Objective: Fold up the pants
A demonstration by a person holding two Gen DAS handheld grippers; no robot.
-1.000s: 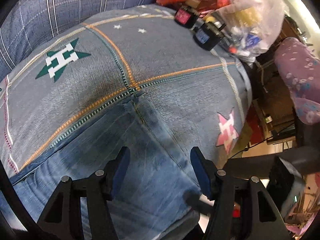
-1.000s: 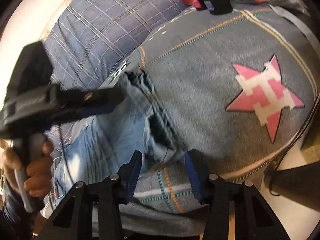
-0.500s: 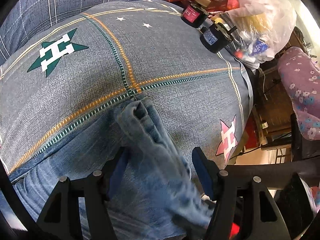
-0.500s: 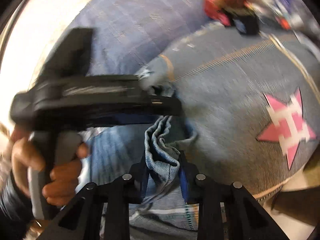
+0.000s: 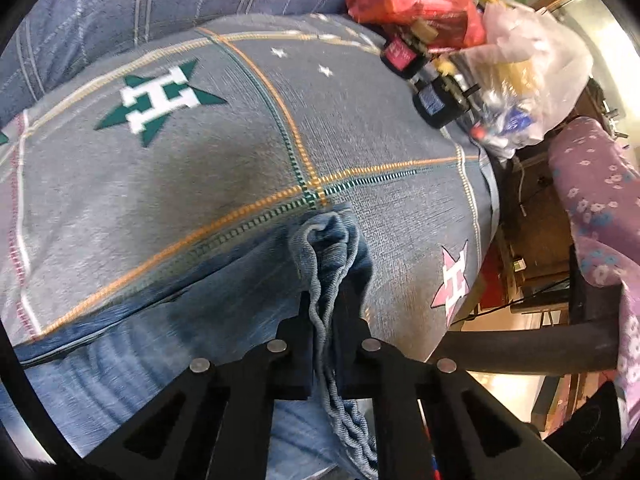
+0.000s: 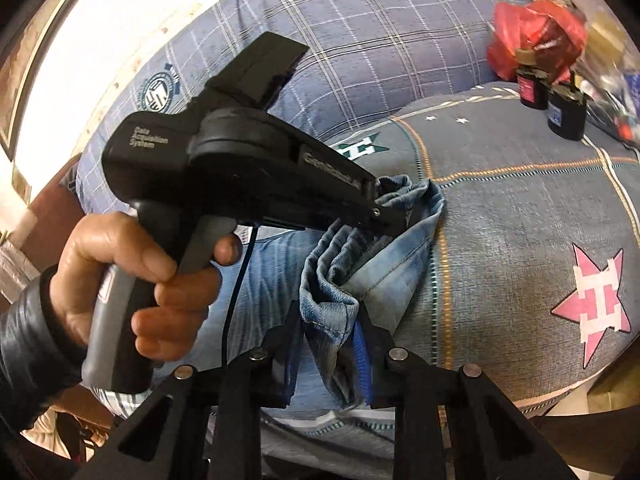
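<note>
Both tools are clamped on the same end of the jeans (image 5: 224,320), so the step in hand looks like the pick-up that begins a fold: an end of the garment has been pinched at two spots and is gathered up off the bed cover (image 5: 160,184). In the left wrist view the left gripper (image 5: 324,320) has its jaws drawn together on a bunched ridge of denim, the cloth squeezed into a narrow rope that runs down between the fingers toward 6 o'clock, while the rest of the pants spreads flat across the cover toward 8 o'clock. In the right wrist view the right gripper (image 6: 328,332) is likewise closed on a thick wad of hem or waistband, and the left tool, held in the person's left hand (image 6: 132,288), reaches in from 9 o'clock and bites the same edge just beyond, toward 12 o'clock. The two grips sit near one another, not at opposite corners, so the edge between them is crumpled, not taut. My guess is that the next move calls for lifting this end and carrying it over the flat part of the jeans, keeping both pinches firm and drawing the tools apart enough to spread the edge before laying it down. The two small jars (image 5: 416,76) and plastic bags (image 5: 520,80) at 1 o'clock lie well apart from the work.
</note>
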